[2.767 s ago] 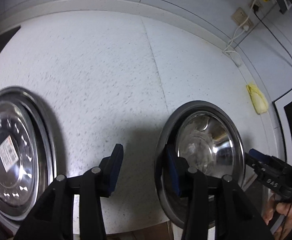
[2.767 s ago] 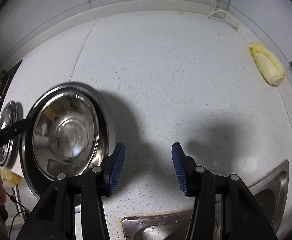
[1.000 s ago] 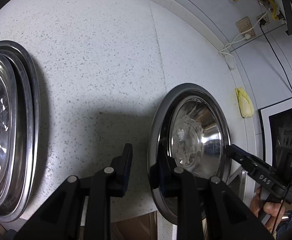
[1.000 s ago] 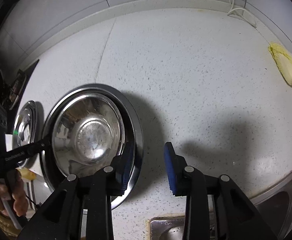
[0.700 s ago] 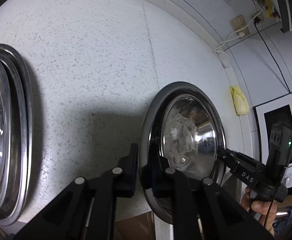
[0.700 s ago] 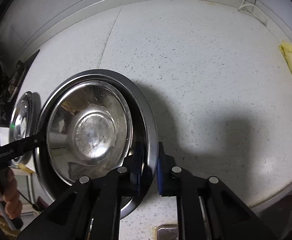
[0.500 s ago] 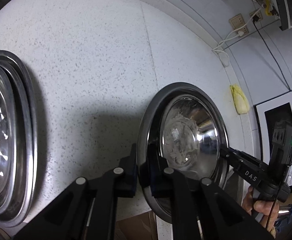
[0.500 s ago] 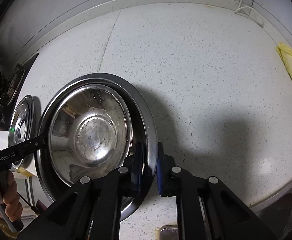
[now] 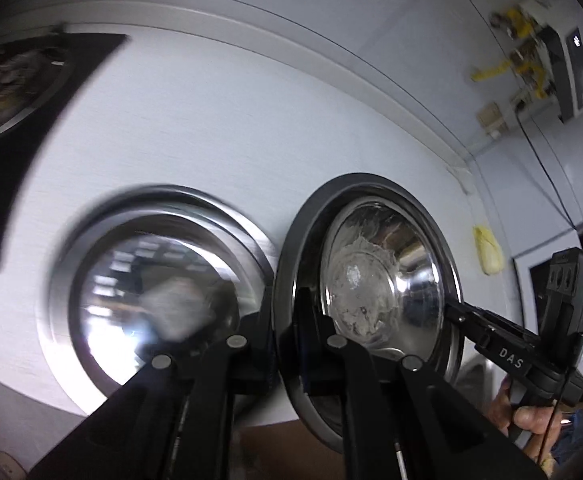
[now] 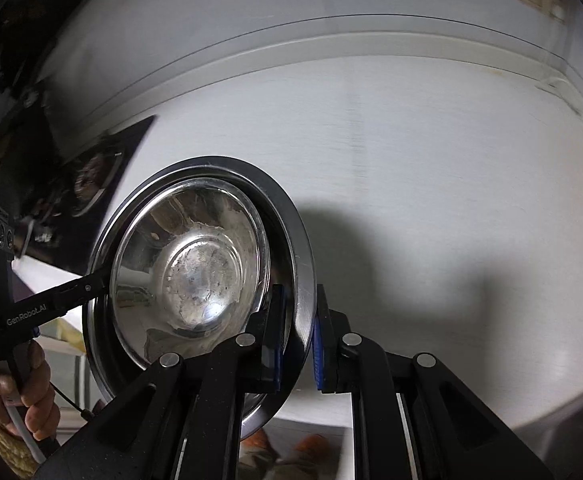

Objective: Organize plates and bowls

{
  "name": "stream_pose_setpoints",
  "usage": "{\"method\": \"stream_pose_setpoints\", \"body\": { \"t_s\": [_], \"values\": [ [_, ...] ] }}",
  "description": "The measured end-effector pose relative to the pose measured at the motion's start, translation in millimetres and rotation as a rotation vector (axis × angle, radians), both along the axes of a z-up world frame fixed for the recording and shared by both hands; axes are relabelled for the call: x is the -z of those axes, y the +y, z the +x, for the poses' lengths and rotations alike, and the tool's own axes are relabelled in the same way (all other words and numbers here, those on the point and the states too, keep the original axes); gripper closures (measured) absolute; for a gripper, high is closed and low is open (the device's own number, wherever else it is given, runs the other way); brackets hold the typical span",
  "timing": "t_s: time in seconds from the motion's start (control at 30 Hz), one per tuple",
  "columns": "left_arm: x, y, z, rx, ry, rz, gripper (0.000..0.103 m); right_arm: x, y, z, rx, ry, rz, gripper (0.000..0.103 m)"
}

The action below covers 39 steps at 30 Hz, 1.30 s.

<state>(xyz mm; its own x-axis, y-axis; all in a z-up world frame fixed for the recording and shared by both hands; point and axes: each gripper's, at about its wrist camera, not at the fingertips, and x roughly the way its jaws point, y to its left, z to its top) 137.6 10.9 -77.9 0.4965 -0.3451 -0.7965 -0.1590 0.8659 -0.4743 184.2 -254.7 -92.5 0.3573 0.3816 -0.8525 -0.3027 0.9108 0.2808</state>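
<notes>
A steel plate [image 9: 299, 240] with a steel bowl [image 9: 375, 288] nested in it is held up off the white counter by both grippers. My left gripper [image 9: 285, 320] is shut on the plate's left rim. My right gripper [image 10: 297, 336] is shut on the plate's [image 10: 303, 248] right rim, with the bowl [image 10: 195, 268] inside it. A second stack of steel plates [image 9: 151, 276] rests on the counter just left of the held plate, blurred by motion.
A black stove [image 9: 19, 92] sits at the counter's far left, also in the right wrist view [image 10: 71, 184]. A yellow cloth [image 9: 487, 252] lies by the back wall at the right. Wall sockets and cables [image 9: 495, 116] hang above. The counter's front edge is just below the grippers.
Both grippers closed on the plate's rim, lifted it with the bowl, and carried it left. The other plate stack now sits right beside it.
</notes>
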Motion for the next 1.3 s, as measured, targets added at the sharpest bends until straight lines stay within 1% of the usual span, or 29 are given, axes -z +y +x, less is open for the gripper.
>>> {"method": "stream_pose_setpoints", "body": {
  "t_s": [0.1,0.17,0.27,0.37,0.5,0.6,0.67,0.7,0.8,0.9,1.03,1.1,1.23,1.27,1.3],
  "values": [
    [11,41,-9,-0.042,0.027,0.01,0.095,11,43,-3,-0.048,0.017,0.01,0.092],
    [24,68,-14,-0.072,0.057,0.02,0.095,21,65,-4,-0.066,0.04,0.017,0.092],
    [40,89,-18,-0.093,0.081,0.021,0.095,34,94,-7,-0.083,0.065,0.01,0.092],
    [53,107,-22,-0.093,0.092,0.019,0.095,44,109,-8,-0.083,0.08,-0.001,0.092],
    [65,116,-17,-0.084,0.106,0.015,0.095,50,116,-7,-0.069,0.087,-0.008,0.092],
    [64,120,-19,-0.075,0.092,0.012,0.095,56,119,-6,-0.055,0.086,-0.028,0.092],
    [63,122,-20,-0.066,0.087,0.026,0.095,57,116,-8,-0.054,0.084,-0.026,0.092],
    [61,110,-18,-0.067,0.085,0.038,0.095,56,116,-8,-0.054,0.084,-0.027,0.092],
    [55,101,-21,-0.064,0.074,0.083,0.094,55,118,-11,-0.048,0.075,-0.035,0.091],
    [47,92,-26,-0.074,0.046,0.184,0.093,49,116,-17,-0.035,0.035,-0.045,0.091],
    [43,92,-30,-0.079,0.045,0.19,0.093,44,117,-23,-0.033,0.004,-0.06,0.091],
    [38,91,-35,-0.075,0.03,0.221,0.091,44,118,-26,-0.025,-0.01,-0.073,0.091],
    [20,81,-45,-0.069,-0.021,0.326,0.091,38,114,-35,0.001,-0.047,-0.081,0.091],
    [13,78,-48,-0.065,-0.042,0.364,0.091,34,113,-39,0.01,-0.064,-0.089,0.091],
    [11,76,-50,-0.063,-0.055,0.378,0.091,31,112,-43,0.018,-0.079,-0.093,0.091]
  ]
}}
